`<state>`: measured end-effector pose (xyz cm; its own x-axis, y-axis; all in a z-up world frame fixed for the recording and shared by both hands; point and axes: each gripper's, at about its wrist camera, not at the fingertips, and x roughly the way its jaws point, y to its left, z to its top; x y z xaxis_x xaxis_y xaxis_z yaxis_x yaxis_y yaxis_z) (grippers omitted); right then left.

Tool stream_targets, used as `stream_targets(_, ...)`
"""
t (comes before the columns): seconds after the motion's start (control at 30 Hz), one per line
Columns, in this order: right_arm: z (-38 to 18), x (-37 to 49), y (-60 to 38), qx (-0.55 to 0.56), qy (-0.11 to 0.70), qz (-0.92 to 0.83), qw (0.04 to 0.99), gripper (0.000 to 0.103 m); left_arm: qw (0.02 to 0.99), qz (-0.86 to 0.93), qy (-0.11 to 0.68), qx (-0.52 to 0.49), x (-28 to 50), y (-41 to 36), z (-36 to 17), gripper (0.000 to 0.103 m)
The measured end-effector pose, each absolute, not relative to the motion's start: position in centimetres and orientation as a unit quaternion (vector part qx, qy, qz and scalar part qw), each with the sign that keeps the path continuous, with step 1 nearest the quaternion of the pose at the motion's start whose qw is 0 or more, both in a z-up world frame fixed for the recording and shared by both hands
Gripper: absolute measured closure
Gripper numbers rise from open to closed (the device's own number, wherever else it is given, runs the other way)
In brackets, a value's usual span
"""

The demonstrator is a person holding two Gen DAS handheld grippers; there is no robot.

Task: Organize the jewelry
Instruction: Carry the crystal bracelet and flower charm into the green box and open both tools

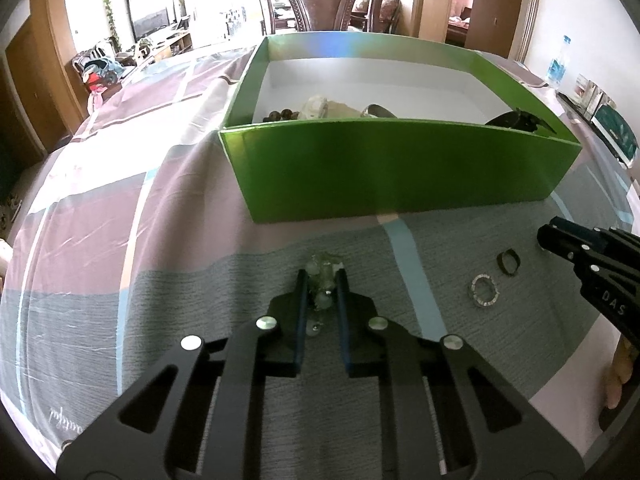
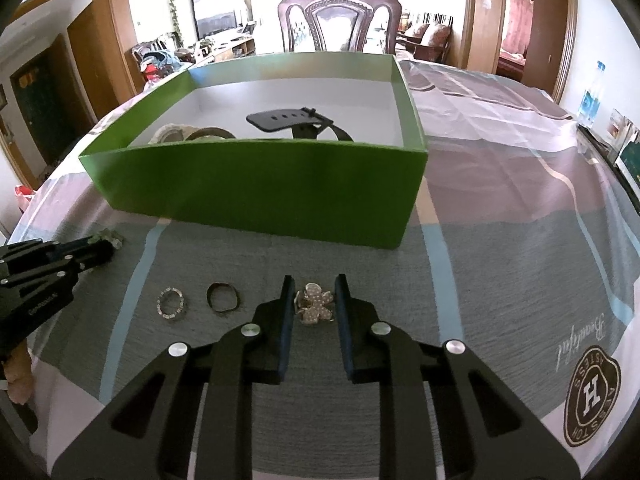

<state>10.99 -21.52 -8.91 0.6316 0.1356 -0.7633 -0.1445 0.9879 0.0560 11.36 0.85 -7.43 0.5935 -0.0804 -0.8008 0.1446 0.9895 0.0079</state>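
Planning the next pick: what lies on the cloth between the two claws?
Two rings: a sparkly stone-set ring nearer the left claw, and a dark wavy ring nearer the right claw. The right wrist view shows both most clearly.

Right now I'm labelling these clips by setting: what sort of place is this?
Most likely a home dining or living room: a carved wooden chair, a television on a low cabinet, and a cloth-covered table.
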Motion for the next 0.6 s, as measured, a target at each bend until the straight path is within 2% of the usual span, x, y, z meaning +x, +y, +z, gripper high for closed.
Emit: stream_targets(0.6, -8.81, 10.78, -21.15, -0.013, 0.419, 0.071, 0.905, 0.082, 0.893, -0.061, 0.444, 0.042, 11.22, 0.77, -7.42, 0.09)
